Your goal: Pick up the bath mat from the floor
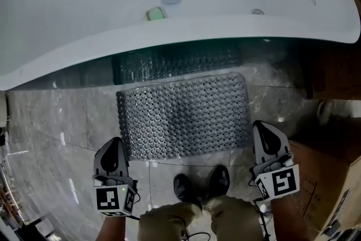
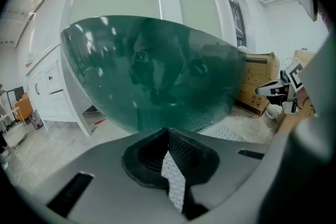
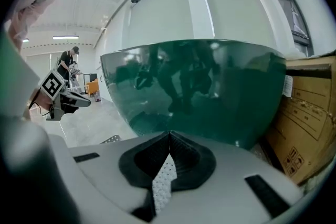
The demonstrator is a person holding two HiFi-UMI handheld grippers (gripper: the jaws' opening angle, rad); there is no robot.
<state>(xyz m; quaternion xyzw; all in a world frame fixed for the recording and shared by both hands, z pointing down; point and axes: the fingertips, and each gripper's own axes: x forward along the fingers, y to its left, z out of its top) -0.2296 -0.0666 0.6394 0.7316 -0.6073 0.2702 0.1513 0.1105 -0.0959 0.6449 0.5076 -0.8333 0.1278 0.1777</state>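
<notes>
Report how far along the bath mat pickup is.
Nothing is done yet: the bath mat lies flat on the floor beside the bathtub. In hand: the left gripper and right gripper hang by its near corners, both shut and empty. Left to do: open the jaws, grip the mat's edge, lift it.

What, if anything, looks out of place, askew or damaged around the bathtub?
Nothing looks damaged or spilled. The bath mat lies flat on the floor in front of the bathtub, with no corner curled. The one odd thing is the cardboard box at the right, an unusual sight in a bathroom.
</notes>
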